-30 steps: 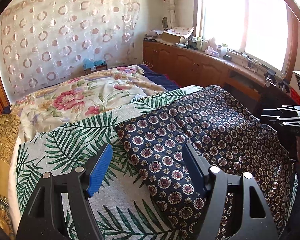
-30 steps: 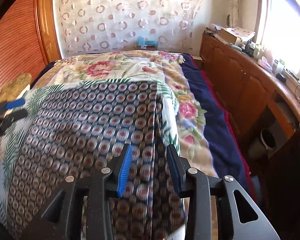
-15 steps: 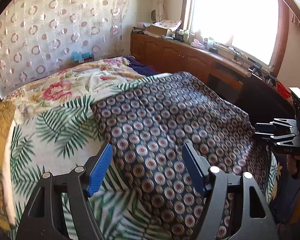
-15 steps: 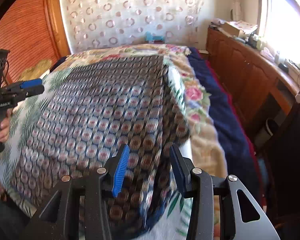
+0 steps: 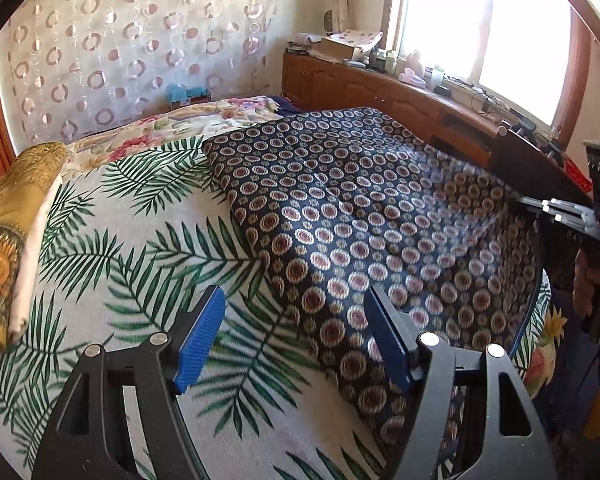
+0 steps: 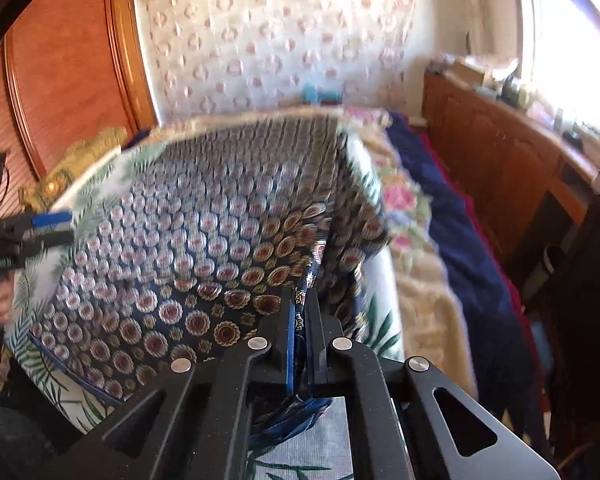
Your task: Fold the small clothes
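Only the right wrist view shows the right tongs (image 6: 299, 336) clamped on the navy patterned garment's (image 6: 204, 264) hem. The left wrist view shows the left tongs (image 5: 296, 340) spread apart, gripping nothing, above the garment's near corner on the palm-leaf bedsheet (image 5: 140, 240).

The palm-leaf sheet (image 5: 148, 248) left of the patterned garment (image 5: 360, 216) lies bare, giving the left tongs (image 5: 296, 344) open room. A yellow folded cloth (image 5: 8, 240) bounds that stretch at the bed's left edge. Wooden cabinets (image 6: 500, 160) close off the right side beyond the blue blanket (image 6: 460, 240).
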A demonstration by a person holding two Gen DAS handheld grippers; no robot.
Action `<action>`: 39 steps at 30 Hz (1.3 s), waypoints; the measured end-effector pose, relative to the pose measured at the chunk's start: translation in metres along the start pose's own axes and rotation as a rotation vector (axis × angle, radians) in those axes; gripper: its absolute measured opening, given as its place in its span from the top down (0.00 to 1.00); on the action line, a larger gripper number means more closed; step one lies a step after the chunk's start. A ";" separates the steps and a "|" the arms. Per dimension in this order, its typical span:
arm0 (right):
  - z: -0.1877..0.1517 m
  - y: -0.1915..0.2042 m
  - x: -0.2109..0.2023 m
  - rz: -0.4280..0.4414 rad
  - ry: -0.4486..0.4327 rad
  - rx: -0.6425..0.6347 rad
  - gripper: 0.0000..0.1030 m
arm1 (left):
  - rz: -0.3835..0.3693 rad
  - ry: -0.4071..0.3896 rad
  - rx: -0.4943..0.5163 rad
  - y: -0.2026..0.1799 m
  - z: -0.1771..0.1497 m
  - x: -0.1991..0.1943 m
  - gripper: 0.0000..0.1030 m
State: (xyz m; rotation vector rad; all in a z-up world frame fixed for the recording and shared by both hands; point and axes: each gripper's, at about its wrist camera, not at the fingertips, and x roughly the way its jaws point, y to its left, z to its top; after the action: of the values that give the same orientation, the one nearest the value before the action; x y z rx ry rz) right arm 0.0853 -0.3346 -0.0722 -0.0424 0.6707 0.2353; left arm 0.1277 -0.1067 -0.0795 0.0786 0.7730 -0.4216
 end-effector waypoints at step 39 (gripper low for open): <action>-0.049 0.048 -0.066 0.102 -0.036 -0.048 0.24 | -0.232 -0.057 -0.002 -0.056 -0.009 -0.053 0.96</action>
State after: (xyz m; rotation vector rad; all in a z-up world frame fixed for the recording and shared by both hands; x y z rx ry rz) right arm -0.0055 -0.3065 -0.0678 -0.0503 0.6319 0.3497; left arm 0.0659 -0.1375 -0.0444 -0.0255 0.7290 -0.6410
